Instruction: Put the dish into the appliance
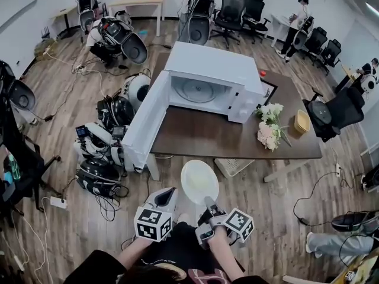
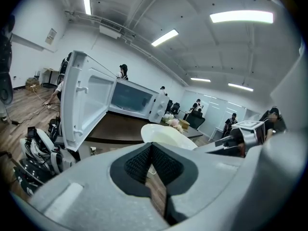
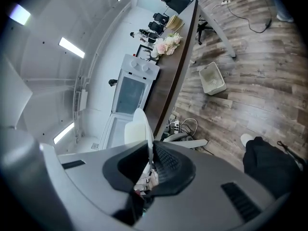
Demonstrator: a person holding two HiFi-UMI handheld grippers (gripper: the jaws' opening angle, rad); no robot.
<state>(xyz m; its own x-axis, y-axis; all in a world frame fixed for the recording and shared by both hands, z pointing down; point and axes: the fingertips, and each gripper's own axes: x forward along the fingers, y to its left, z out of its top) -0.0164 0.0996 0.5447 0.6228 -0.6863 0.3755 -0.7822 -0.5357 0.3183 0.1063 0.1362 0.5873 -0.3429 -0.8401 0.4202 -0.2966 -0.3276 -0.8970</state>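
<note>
A white dish [image 1: 199, 181] hangs over the wooden floor in front of the dark table [image 1: 207, 138], with my right gripper [image 1: 209, 204] shut on its near rim. In the right gripper view the dish [image 3: 136, 128] stands edge-on between the pads of that gripper [image 3: 150, 153]. The white microwave [image 1: 210, 80] sits on the table with its door [image 1: 144, 125] swung open to the left and its cavity showing. Beside the dish, my left gripper [image 1: 170, 194] is shut and holds nothing; its pads [image 2: 144, 159] meet, and the dish [image 2: 166, 134] and the open microwave [image 2: 132, 100] lie beyond them.
A bunch of flowers [image 1: 269, 126] and a yellow bowl [image 1: 302, 122] stand at the table's right end. A white basket [image 1: 232, 167] sits under the table. Helmets, gear and cables [image 1: 100, 158] crowd the floor to the left, below the door. Office chairs and people are at the back.
</note>
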